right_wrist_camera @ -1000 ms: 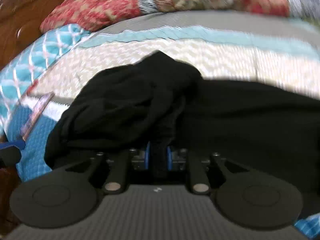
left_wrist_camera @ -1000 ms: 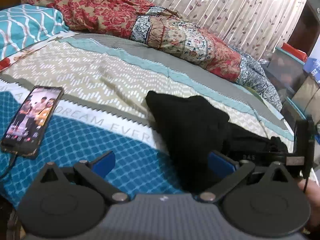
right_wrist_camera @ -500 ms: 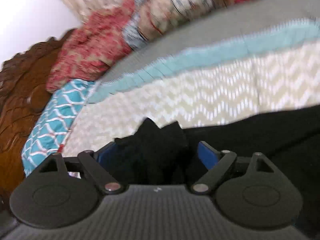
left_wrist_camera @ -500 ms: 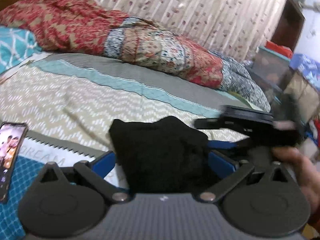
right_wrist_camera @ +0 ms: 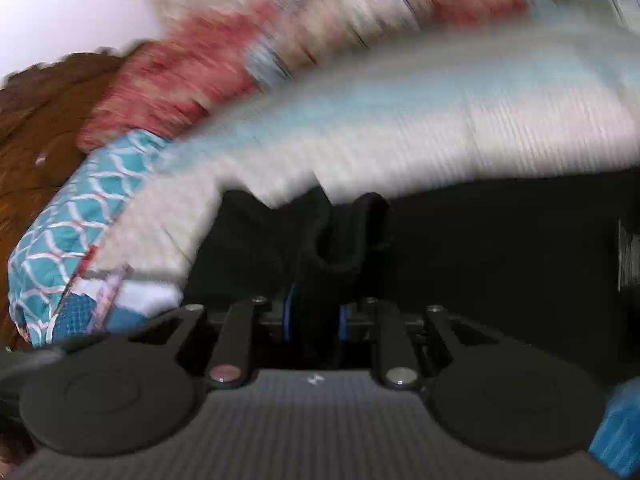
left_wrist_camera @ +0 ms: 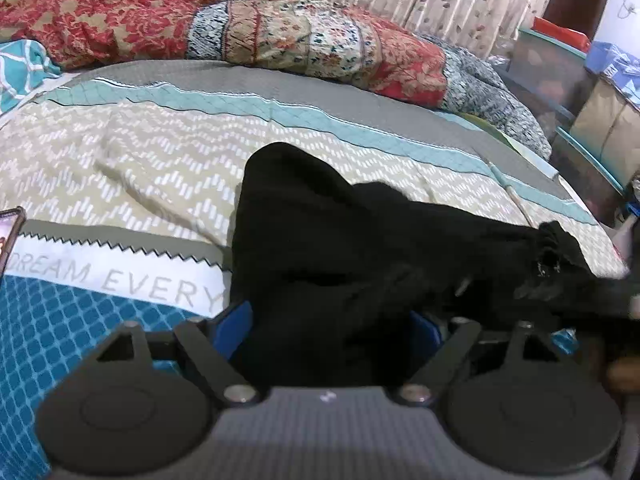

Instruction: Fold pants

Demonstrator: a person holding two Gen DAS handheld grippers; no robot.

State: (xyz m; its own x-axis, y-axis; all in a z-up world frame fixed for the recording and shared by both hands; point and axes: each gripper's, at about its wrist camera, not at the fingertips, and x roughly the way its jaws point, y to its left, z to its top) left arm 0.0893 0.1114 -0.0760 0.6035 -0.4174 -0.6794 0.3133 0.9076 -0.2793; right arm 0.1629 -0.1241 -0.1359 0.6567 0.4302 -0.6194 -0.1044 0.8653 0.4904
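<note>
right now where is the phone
The phone with the lit screen is cut off at the far left edge of the left wrist view. It lies on the patterned bedspread beside the "DREAM EVERY" lettering, well left of the black pants.

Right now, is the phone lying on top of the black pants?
No, the phone lies on the bedspread at the left edge, apart from the black pants.

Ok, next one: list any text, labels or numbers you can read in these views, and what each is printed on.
"DREAM EVERY" on the white band of the bedspread; the pants cover whatever follows.
Phone: screen lit, only its edge in view, nothing readable.
Small white mark on each claw's body: too small to read.
Right wrist view: blurred, no text.
</note>
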